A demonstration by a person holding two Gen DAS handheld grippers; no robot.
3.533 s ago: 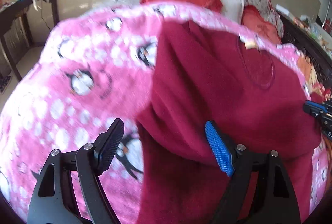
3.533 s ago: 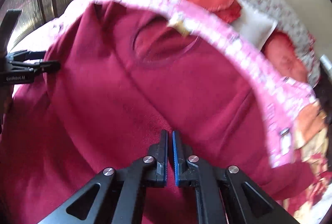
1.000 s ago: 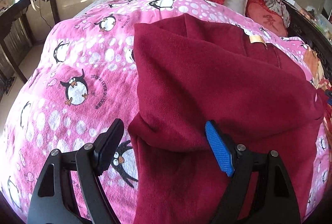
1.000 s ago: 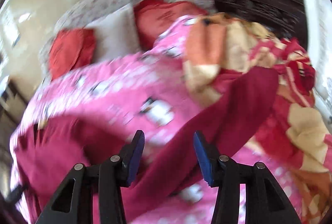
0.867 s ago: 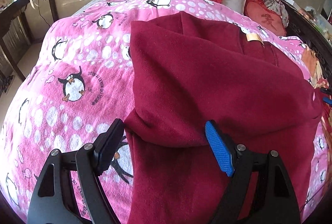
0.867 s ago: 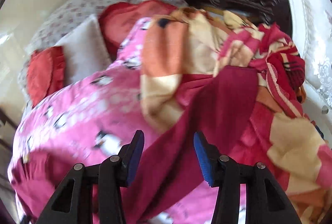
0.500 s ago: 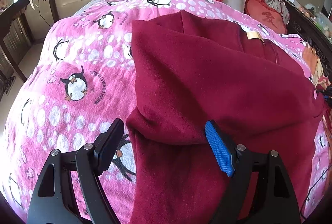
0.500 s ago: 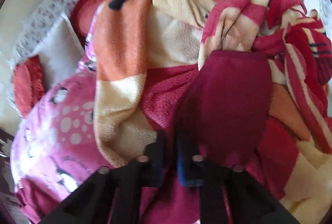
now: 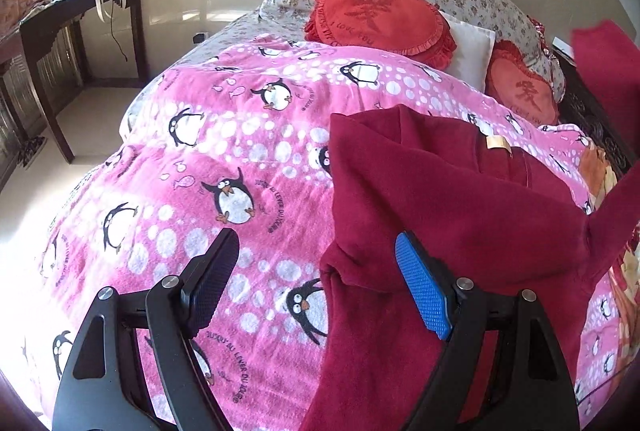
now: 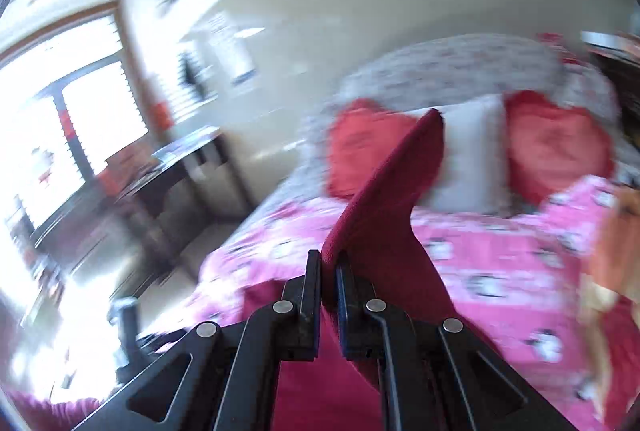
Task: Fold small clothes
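The left gripper (image 9: 318, 283) hovers with jaws spread wide; the right gripper (image 10: 329, 271) is clamped.

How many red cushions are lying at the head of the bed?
2: a round red cushion left of the white pillow, and a heart-shaped red cushion to its right. The lifted maroon sleeve may hide more.

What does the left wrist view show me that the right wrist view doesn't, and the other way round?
Only the left wrist view: the folded body of the maroon sweater lying on the penguin blanket, its neck label, and the open left gripper hovering at the sweater's left edge. Only the right wrist view: the right gripper shut on the raised sleeve, and a bright window, all motion-blurred. Both: blanket, red cushions, white pillow, dark side table.
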